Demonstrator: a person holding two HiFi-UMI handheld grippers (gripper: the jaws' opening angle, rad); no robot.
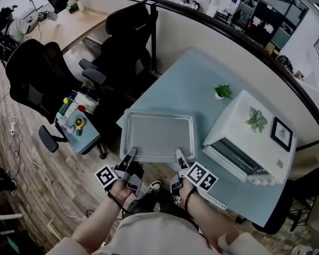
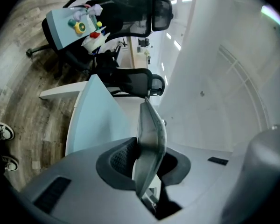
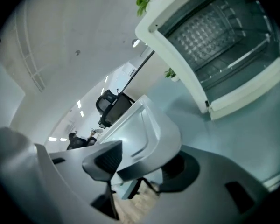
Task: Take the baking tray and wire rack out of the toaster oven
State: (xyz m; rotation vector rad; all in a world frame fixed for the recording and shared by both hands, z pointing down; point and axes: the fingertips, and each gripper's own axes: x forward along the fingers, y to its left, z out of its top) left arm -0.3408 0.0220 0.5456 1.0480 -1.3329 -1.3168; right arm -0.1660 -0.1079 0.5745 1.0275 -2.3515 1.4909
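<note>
The baking tray (image 1: 157,135) lies flat on the pale-blue table (image 1: 191,78), clear of the toaster oven (image 1: 255,137) — step 1 looks nearly done. The left gripper (image 1: 132,154) pinches the tray's near rim. The right gripper (image 1: 179,155) stands spread, with the rim loose between its jaws. Next — let go with both, then reach through the open door for the wire rack (image 3: 233,55), apparently inside.

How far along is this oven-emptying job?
Done: the baking tray is out, at the near edge of the table. In hand: the left tongs grip its near rim; the right tongs stand open around it. Left: the wire rack sits inside the toaster oven.
</note>
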